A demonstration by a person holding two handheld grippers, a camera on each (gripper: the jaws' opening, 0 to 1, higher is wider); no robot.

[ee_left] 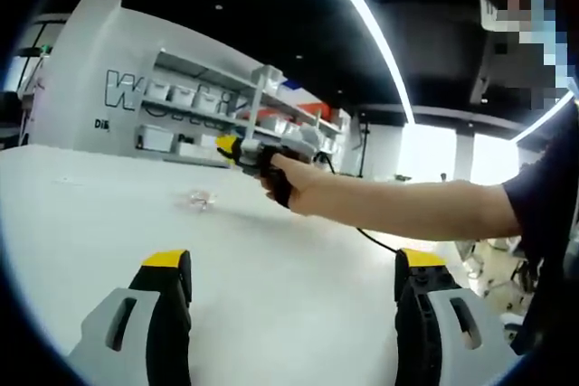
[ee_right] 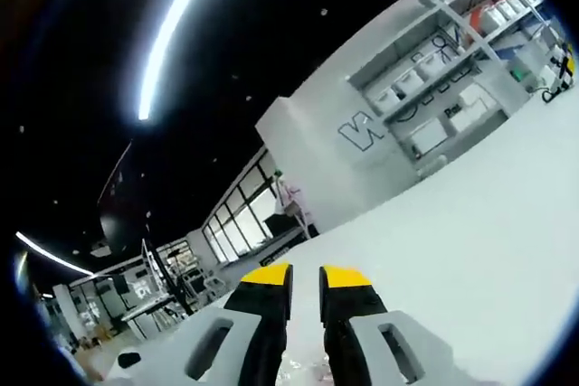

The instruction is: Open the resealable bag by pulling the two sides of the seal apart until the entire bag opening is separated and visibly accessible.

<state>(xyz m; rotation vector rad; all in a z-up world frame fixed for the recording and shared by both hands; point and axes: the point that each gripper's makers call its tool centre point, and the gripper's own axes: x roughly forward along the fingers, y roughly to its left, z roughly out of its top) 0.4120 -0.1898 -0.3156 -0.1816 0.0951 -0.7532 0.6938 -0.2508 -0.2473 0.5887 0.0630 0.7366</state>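
Note:
A small crumpled clear bag [ee_left: 199, 198] lies on the white table [ee_left: 271, 296], well ahead of my left gripper [ee_left: 294, 268], whose jaws stand wide open with nothing between them. In the left gripper view a person's bare arm [ee_left: 407, 210] reaches in from the right, holding the right gripper [ee_left: 237, 149] above the table, just up and right of the bag. In the right gripper view, the right gripper [ee_right: 305, 279] has its jaws nearly together with a thin gap and nothing at the tips. A clear crinkled glint [ee_right: 303, 370] shows low between them.
A white wall unit with shelves of boxes [ee_left: 217, 106] stands behind the table's far edge and also appears as shelves [ee_right: 452, 70]. A black cable [ee_left: 375, 240] hangs below the arm. Windows and equipment racks [ee_right: 181, 268] lie beyond the table [ee_right: 470, 250].

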